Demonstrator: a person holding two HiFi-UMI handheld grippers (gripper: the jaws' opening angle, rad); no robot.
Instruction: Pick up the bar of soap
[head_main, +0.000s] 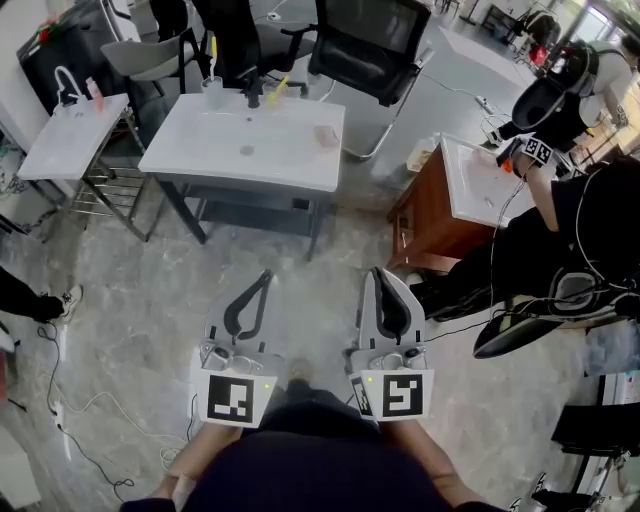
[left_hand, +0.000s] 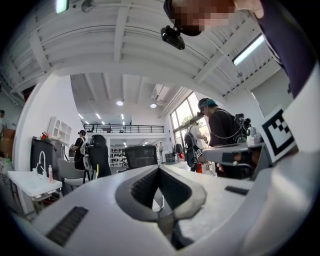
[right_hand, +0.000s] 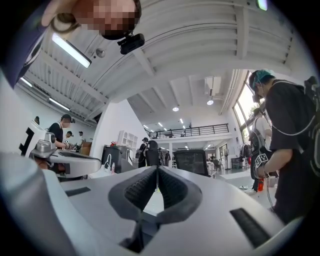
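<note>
Soap, or what I take for it, a small pinkish block (head_main: 325, 136), lies on the right side of the white washbasin top (head_main: 200, 150), well apart from both my grippers. Nothing is done yet. My left gripper (head_main: 265, 276) and right gripper (head_main: 375, 272) hang low over the floor, each with jaws pressed together on nothing. Approach, opening and grasp are all left. Neither gripper view shows the bar.

No legible text or numbers, coded square markers (head_main: 231, 399) on left claw (head_main: 266, 275), right claw (head_main: 377, 271)
</note>
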